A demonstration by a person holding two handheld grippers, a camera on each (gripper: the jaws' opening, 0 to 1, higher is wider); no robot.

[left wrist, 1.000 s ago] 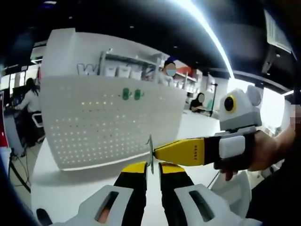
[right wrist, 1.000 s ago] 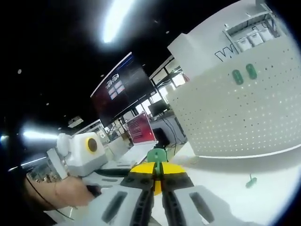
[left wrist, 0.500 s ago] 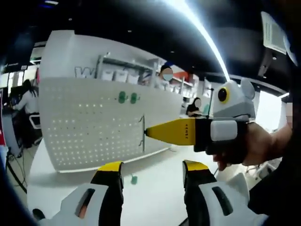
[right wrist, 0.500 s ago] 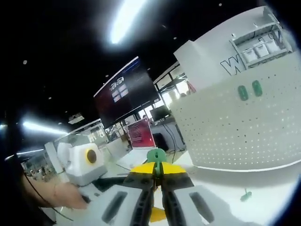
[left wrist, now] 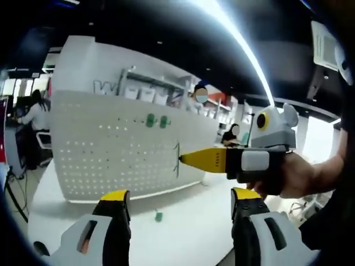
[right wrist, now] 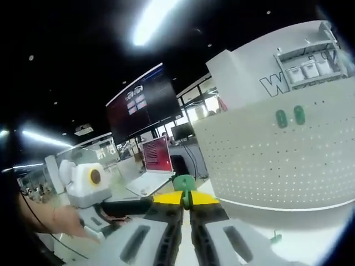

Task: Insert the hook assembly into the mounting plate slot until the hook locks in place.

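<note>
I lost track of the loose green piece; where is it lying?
The small green piece lies on the white table just in front of the pegboard, seen between the open jaws in the left gripper view and low right in the right gripper view.

In the right gripper view, the green plastic hook piece (right wrist: 184, 183) shows just its rounded top above the closed yellow jaw tips, the rest of it hidden between them, and the small green part lying on the white worktop (right wrist: 275, 239) is too small to make out its shape. In the left gripper view, the thin wire hook (left wrist: 177, 160) at the tip of the right gripper is seen edge-on as a slim dark line, its form unclear, and the small green piece on the worktop (left wrist: 158, 216) is blurred. The lettering on the white wall behind the white perforated pegboard (left wrist: 119, 148) is cut off after a "W" by shelving.
</note>
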